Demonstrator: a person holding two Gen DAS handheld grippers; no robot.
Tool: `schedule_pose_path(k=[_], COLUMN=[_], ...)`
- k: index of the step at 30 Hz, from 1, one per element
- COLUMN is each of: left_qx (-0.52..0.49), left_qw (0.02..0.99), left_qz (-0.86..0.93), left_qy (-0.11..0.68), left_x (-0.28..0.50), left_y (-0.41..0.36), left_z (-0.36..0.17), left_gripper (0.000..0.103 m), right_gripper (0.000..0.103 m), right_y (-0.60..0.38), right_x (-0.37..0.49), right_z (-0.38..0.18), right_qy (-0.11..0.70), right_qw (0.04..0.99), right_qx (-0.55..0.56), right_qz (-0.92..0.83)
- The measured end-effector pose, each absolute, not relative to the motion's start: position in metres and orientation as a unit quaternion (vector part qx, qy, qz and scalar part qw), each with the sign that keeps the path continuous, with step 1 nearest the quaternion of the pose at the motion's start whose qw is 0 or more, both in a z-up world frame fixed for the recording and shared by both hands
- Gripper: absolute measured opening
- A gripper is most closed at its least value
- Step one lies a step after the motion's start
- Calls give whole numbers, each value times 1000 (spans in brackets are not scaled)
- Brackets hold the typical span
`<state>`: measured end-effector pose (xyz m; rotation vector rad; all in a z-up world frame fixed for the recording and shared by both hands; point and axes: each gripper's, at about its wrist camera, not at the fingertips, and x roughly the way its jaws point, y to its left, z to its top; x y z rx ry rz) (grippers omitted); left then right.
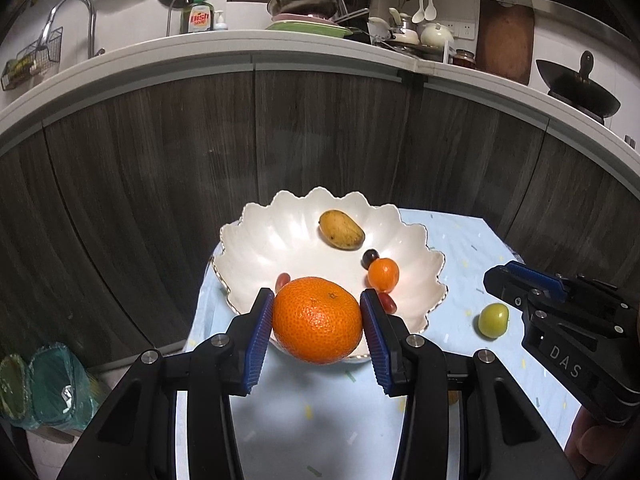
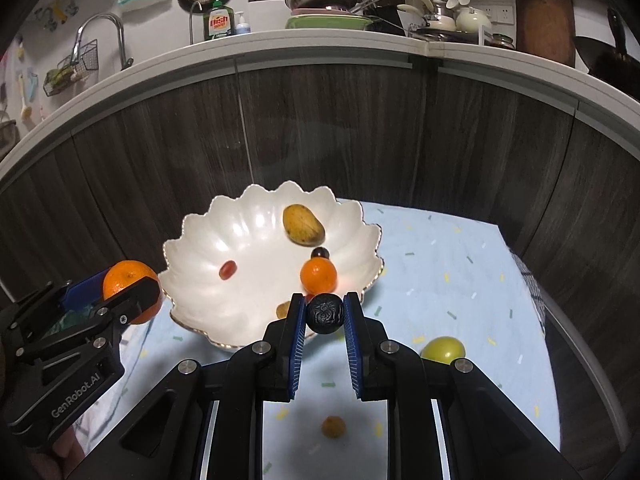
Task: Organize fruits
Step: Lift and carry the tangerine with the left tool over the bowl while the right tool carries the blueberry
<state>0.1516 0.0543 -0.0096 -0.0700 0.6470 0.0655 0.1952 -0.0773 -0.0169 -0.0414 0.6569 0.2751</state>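
left tool (image 1: 317,318) — clamps orange (image 1: 317,319) | right tool (image 2: 325,314) — clamps dark fruit (image 2: 325,314)

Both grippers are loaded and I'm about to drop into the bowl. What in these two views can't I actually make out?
- Left wrist view: the large orange in the left gripper hides the near rim of the bowl.
- Right wrist view: the right gripper and its dark round fruit cover the bowl's near rim; a yellowish piece shows only partly behind a finger.
- Right wrist view: the small brown fruit on the cloth is blurred, type unclear.
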Motion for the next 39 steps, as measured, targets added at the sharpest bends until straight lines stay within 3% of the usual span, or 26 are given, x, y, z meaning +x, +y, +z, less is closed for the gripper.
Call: schedule_pose_path(k=[22, 39], left_qx=[-35, -38], left_qw=[945, 932], left_qz=[27, 4], left_qy=[324, 360], left_x=[189, 218], left_y=[76, 92], left_z=[-2, -34], left_gripper=[43, 44], right_gripper=[20, 20], right_y=[-59, -32], right_x=[225, 252], right_z=[-4, -35], right_qy=[327, 373], right_qw=[934, 913], right_qx=[-21, -35], right_qz=[144, 163])
